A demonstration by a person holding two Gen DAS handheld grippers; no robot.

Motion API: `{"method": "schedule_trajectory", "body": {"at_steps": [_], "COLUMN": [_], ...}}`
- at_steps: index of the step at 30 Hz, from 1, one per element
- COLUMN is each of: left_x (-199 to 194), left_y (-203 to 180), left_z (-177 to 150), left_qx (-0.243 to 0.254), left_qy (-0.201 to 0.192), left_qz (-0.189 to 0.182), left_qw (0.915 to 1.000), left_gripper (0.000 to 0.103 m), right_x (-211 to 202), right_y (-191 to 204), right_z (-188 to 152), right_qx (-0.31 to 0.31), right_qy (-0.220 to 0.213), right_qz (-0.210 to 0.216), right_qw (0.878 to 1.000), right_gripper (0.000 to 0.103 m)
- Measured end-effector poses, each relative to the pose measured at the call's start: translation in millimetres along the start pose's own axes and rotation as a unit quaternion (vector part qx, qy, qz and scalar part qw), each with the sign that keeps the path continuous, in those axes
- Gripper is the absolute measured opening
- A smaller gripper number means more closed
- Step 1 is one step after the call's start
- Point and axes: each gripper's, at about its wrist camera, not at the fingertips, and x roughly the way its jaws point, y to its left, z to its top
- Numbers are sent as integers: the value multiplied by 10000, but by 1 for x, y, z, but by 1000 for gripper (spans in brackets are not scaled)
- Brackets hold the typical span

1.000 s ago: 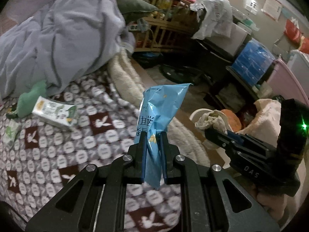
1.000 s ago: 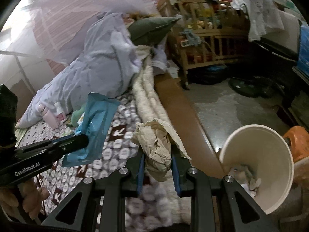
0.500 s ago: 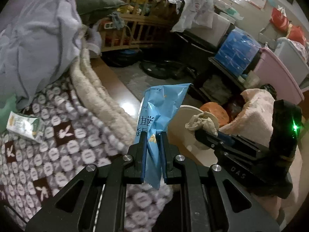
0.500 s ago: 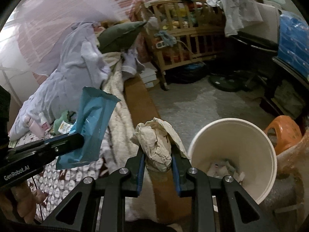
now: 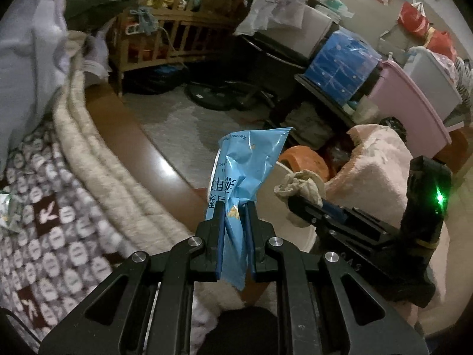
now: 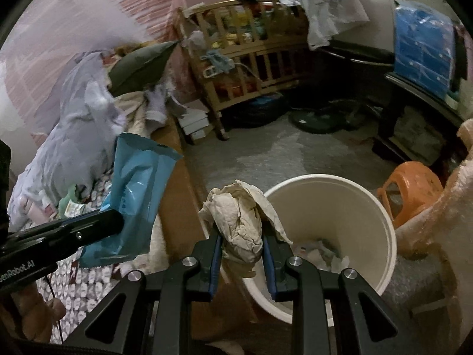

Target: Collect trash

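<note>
My left gripper (image 5: 235,207) is clamped on the blue wrapper (image 5: 245,165). My right gripper (image 6: 239,233) pinches the crumpled paper wad (image 6: 239,222), white bin (image 6: 348,204) just beside it at 3 o'clock, scraps inside.

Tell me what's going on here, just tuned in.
A person is clearing trash off a bed with two handheld grippers. The left gripper is shut on a blue snack wrapper; the right gripper is shut on a crumpled beige paper wad. The wad hangs at the rim of a white waste bin holding scraps. Nothing is dropped yet.
</note>
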Motion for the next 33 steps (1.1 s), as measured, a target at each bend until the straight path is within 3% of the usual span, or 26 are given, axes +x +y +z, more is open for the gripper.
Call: {"method": "schedule_trajectory", "body": {"at_steps": [13,24,27,29,31,33], "left_x": [46,75,78,81,82,82], "left_y": [-33,-42,-40,-37,-34,-31], "left_z": [16,22,22,22,21,19], "left_qx": [142,211,115,84,64,-1], "left_qy": [262,424,406,450,482,505], "left_qz": [-335,-611,-701,-712,-683,-675], "left_qw": [9990,9970,9966,9964,9965,9964], "left_gripper": [10,10,12,15,33,39], "right_x": [8,21,22,21,22,23], "right_y": [-53,-74,-78,-80,-81,-81], "right_z": [-4,-7,-6,-7,-8,-9], "right_qx": [523,754,792,863,896,913], "right_qy": [115,227,224,180,181,217], "right_qz": [-343,-657,-753,-742,-760,-760], "right_qw": [9980,9947,9938,9933,9929,9927], "right_gripper": [24,24,39,41,41,41]}}
